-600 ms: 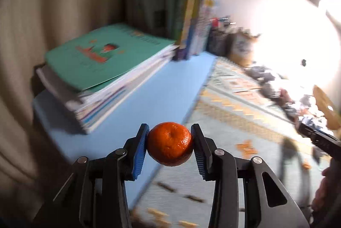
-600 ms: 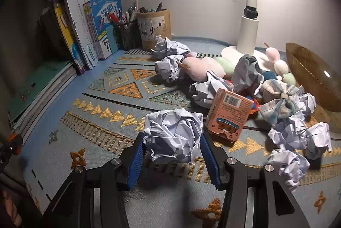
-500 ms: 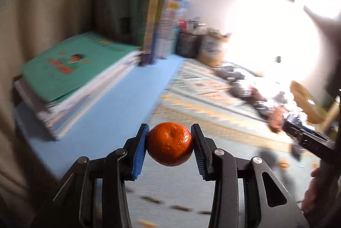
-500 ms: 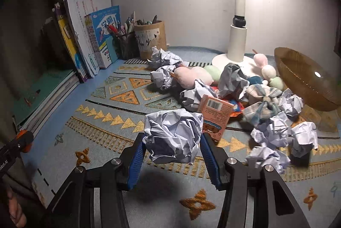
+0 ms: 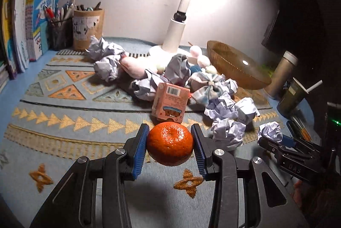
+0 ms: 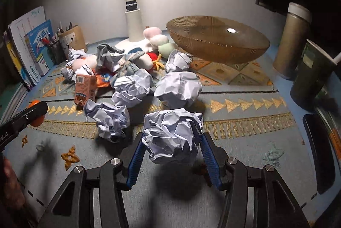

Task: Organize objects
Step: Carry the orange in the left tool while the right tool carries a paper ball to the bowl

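Two objects are in hand at once: an orange (image 5: 169, 146), clamped between the blue pads of the left gripper (image 5: 169, 148), and a paper ball (image 6: 172, 136), pinched by the right gripper (image 6: 172, 150); both are held clear of the mat (image 5: 64, 138), each casting a shadow below it. Half a second earlier the left camera faced the stacked books and blue edge at the desk's left side; it has since swung right and now looks across the central clutter, with the pink carton (image 5: 170, 102) just beyond the orange and the amber bowl (image 6: 217, 40) farther back to the right. The right camera has likewise turned right, so the bowl now fills the upper middle of its view, with a tall cylinder (image 6: 293, 40) and a straw cup (image 6: 313, 76) at the far right. Neither grip has altered. Both turns suggest a carry toward the bowl side of the desk; the bowl is a probable home for the orange, while the paper's destination cannot be told. Loose paper balls (image 6: 178, 87), soft toys (image 6: 158, 39) and a lamp (image 6: 133, 15) lie between.
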The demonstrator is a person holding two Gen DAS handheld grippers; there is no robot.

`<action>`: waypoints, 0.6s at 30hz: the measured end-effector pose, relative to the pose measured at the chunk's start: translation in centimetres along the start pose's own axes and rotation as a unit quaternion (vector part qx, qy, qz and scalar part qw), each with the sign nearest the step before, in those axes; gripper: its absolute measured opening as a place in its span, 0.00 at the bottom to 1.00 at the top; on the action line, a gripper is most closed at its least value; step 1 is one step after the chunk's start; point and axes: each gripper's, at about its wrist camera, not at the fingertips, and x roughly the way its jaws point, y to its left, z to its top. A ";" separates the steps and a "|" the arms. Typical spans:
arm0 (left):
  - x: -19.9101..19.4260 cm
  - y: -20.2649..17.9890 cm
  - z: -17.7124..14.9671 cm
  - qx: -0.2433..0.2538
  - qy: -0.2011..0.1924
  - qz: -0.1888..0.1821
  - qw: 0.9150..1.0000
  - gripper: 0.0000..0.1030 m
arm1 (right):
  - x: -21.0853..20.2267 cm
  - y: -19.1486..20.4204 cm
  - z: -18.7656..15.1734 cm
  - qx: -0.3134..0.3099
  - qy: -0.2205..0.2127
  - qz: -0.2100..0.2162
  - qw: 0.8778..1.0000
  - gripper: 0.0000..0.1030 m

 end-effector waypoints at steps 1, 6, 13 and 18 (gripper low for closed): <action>0.7 -0.3 -0.1 0.000 0.006 0.003 1.000 0.36 | 0.4 -0.2 -0.1 0.000 0.004 0.004 1.000 0.50; 1.8 -0.4 -0.7 0.004 0.020 0.015 1.000 0.36 | 1.8 -1.6 -0.9 0.032 0.033 0.050 0.998 0.56; 2.4 0.2 -1.4 0.008 0.047 0.008 0.999 0.36 | 0.9 -1.5 -0.2 0.024 0.026 0.036 0.999 0.62; 1.0 -1.7 0.5 0.036 0.038 -0.008 0.999 0.36 | -1.1 -1.3 1.6 0.010 0.008 0.043 0.999 0.46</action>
